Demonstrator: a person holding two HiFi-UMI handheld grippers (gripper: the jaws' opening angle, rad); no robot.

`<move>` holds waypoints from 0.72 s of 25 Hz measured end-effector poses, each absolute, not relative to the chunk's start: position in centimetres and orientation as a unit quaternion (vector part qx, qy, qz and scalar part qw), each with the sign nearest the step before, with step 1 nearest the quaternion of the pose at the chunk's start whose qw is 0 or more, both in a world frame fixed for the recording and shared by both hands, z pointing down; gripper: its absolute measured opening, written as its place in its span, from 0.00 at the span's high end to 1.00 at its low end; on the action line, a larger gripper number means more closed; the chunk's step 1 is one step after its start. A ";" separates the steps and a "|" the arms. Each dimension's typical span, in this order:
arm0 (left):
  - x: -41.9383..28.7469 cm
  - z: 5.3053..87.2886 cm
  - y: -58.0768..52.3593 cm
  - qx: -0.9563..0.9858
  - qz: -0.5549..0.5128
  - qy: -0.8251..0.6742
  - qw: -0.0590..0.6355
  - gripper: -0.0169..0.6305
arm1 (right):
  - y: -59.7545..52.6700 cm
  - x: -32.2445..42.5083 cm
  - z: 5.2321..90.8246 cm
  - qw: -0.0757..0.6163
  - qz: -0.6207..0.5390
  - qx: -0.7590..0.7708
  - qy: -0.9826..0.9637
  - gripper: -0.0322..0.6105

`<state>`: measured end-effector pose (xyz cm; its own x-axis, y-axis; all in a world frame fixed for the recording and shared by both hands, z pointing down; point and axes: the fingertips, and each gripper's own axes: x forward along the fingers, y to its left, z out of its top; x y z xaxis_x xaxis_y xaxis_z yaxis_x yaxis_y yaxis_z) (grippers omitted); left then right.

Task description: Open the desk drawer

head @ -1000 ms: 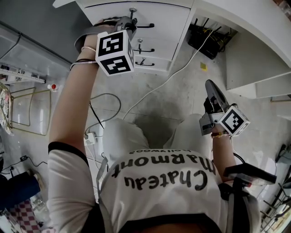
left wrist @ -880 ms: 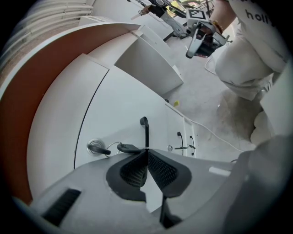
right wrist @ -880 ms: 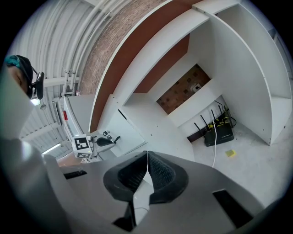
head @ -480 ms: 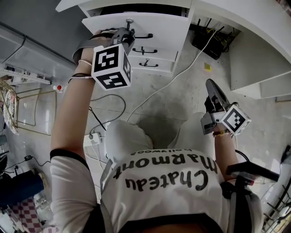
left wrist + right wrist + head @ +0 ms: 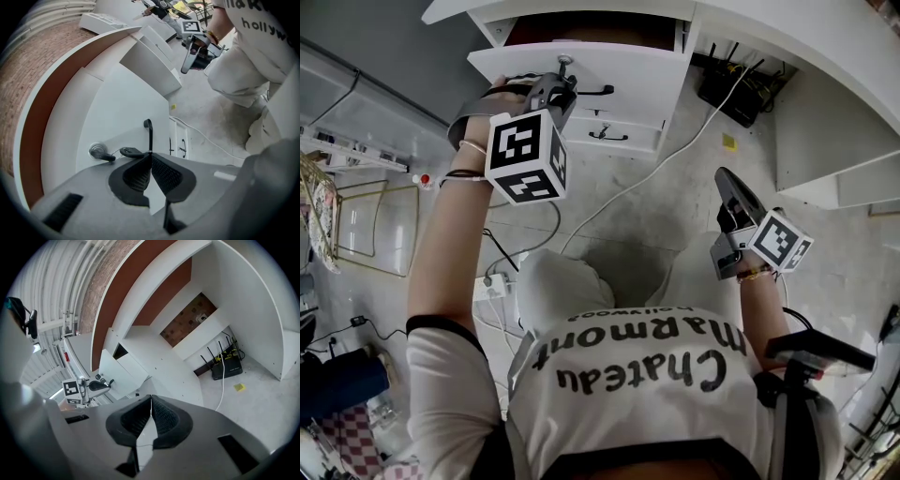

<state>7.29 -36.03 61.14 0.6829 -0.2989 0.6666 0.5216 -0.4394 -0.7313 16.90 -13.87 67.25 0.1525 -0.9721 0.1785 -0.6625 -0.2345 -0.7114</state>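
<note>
The white top drawer (image 5: 628, 70) of the desk stands partly pulled out, with a dark gap showing behind its front. My left gripper (image 5: 567, 89) is shut on the drawer's thin black handle (image 5: 598, 91). In the left gripper view the handle (image 5: 149, 133) runs up from between the closed pads of the left gripper (image 5: 150, 154), and a key (image 5: 101, 153) sits in the lock beside it. My right gripper (image 5: 724, 183) hangs shut and empty over the floor at the right, far from the drawer. The right gripper view shows its jaws (image 5: 151, 399) closed on nothing.
Two lower drawers (image 5: 614, 131) with black handles stay closed under the open one. A black router (image 5: 727, 80) sits under the desk, with a white cable (image 5: 675, 141) trailing across the concrete floor. A power strip (image 5: 487, 281) lies by my left knee.
The left gripper has drawn back toward me with the handle, and the top drawer has slid out, widening the dark gap. The right gripper has barely moved.
</note>
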 end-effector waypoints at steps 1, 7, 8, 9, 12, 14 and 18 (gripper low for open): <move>7.0 61.2 -35.8 -0.752 -0.393 -0.077 0.523 0.94 | -13.8 16.9 67.6 0.239 -0.324 -0.721 0.564 0.93; 4.8 62.1 -34.2 -0.756 -0.388 -0.095 0.518 0.94 | -14.5 15.6 68.5 0.207 -0.343 -0.715 0.573 0.93; 4.6 62.2 -34.1 -0.757 -0.388 -0.093 0.517 0.94 | -14.7 15.5 68.5 0.205 -0.343 -0.712 0.577 0.93; 4.4 62.3 -34.0 -0.757 -0.389 -0.092 0.517 0.94 | -14.8 15.4 68.6 0.203 -0.344 -0.711 0.579 0.93; 3.8 62.6 -33.6 -0.758 -0.390 -0.093 0.515 0.94 | -14.7 15.3 69.0 0.196 -0.347 -0.715 0.575 0.93; 3.6 62.7 -33.3 -0.757 -0.388 -0.093 0.517 0.94 | -14.5 15.5 69.1 0.193 -0.346 -0.720 0.570 0.93; 2.9 62.7 -33.1 -0.757 -0.385 -0.087 0.521 0.94 | -14.8 15.6 68.9 0.196 -0.340 -0.723 0.568 0.93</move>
